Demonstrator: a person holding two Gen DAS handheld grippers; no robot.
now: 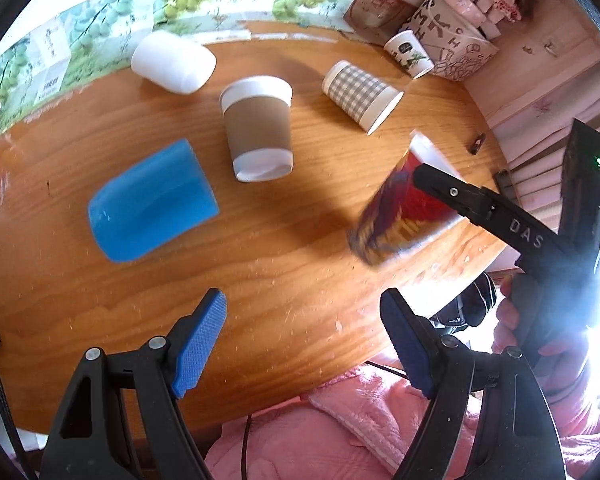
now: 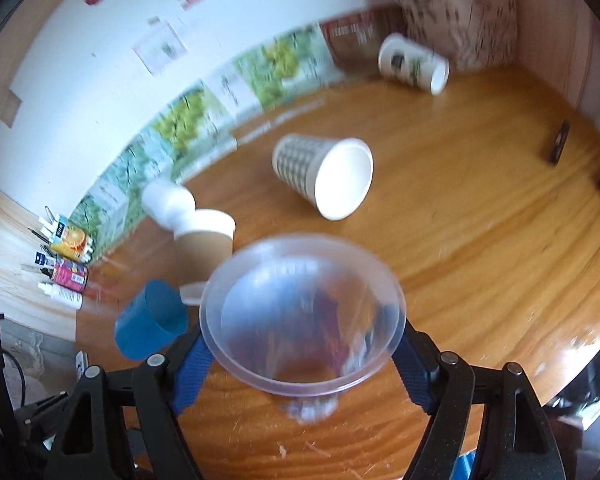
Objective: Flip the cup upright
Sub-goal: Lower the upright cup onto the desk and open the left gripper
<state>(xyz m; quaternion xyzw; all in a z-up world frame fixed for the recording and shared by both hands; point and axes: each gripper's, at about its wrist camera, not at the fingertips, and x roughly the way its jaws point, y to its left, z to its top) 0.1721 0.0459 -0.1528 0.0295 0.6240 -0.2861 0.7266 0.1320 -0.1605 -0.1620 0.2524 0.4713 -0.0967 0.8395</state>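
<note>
Our left hand-held gripper point(image 1: 302, 340) has black plastic arms shaped as open triangular frames, each carrying round silver screws near the joints. Its fingers point(image 1: 199, 342) wear blue pads with a fine cross-hatched texture. Our right hand-held gripper point(image 2: 300, 364) is built the same way; seen from the left wrist, its black finger bears a small screw and the raised letters "DAS", and a green light glows on its body. We wear fuzzy pink sleeves.

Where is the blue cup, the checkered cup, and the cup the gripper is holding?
blue cup point(image 1: 152, 200): left wrist view, middle of its side, lying down.
checkered cup point(image 1: 358, 90): left wrist view, on its patterned side.
held cup point(image 2: 300, 312): right wrist view, inside its clear wall, between the right gripper point(image 2: 300, 364) fingers.
</note>
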